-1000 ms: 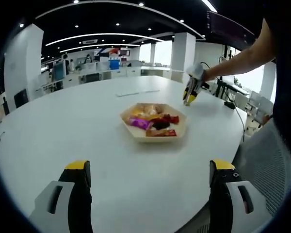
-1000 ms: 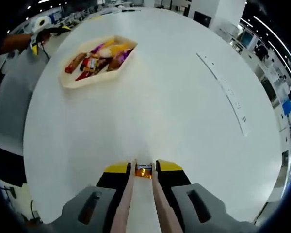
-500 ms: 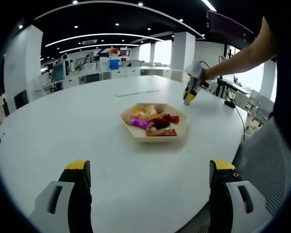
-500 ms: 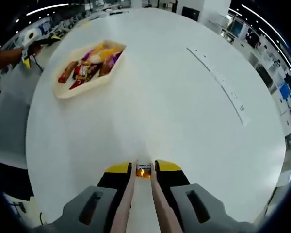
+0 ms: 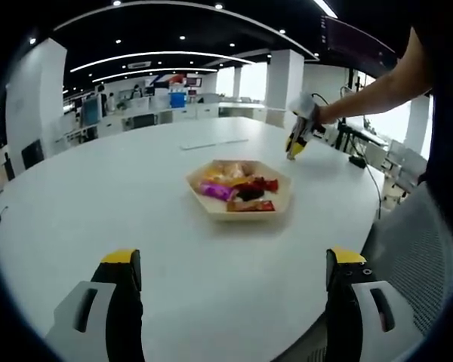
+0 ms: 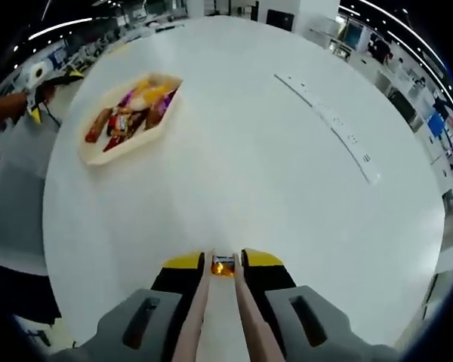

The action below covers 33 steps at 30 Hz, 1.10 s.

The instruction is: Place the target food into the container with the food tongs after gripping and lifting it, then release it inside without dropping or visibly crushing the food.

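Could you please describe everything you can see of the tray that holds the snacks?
The tray is a shallow, pale, wood-coloured dish with a hexagonal outline and low sloping walls. It sits flat on the white table, apart from both grippers. Inside lies a loose pile of wrapped snacks in orange, yellow, purple, red and dark wrappers, some overlapping. In the right gripper view the tray appears far off at the upper left, elongated by the lens, with nothing touching it but the table and its contents.

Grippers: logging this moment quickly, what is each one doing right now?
Left gripper: open, holding nothing.
Right gripper: shut on the food tongs, which pinch a small orange snack above the table.
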Each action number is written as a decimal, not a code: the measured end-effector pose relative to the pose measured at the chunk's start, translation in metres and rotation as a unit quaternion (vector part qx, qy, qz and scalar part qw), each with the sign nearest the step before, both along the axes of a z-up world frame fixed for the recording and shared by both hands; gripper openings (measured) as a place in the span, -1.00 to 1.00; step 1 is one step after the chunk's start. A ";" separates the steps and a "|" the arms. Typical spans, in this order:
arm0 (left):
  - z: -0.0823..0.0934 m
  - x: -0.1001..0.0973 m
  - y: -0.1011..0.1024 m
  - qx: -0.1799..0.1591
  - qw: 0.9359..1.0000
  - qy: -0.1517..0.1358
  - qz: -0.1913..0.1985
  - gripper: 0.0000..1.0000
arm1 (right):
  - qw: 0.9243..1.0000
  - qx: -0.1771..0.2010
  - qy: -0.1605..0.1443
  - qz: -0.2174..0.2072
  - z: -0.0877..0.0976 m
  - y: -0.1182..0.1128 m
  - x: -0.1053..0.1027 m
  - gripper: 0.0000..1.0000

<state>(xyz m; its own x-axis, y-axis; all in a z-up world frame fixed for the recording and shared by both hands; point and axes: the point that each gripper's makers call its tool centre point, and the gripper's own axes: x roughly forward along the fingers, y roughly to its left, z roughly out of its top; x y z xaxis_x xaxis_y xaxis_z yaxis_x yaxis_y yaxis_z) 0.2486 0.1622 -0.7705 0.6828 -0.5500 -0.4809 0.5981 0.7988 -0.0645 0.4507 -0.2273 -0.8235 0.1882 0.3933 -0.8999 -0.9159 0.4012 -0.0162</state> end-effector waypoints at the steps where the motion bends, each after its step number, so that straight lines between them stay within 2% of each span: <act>1: 0.000 0.000 0.000 0.000 1.000 -0.001 0.000 0.99 | 1.000 0.000 0.002 0.001 0.002 0.000 0.000 -0.64; 18: 0.001 -0.002 -0.003 -0.005 1.000 0.000 -0.010 0.99 | 1.000 0.000 -0.024 0.007 0.060 0.004 0.017 -0.63; 25: 0.002 -0.001 -0.003 -0.005 1.000 -0.004 -0.011 0.99 | 0.999 0.006 -0.032 0.006 0.074 0.013 0.020 -0.63; 33: 0.003 -0.001 -0.003 -0.005 1.000 -0.007 -0.011 0.99 | 0.999 0.005 -0.033 0.010 0.080 0.024 0.019 -0.62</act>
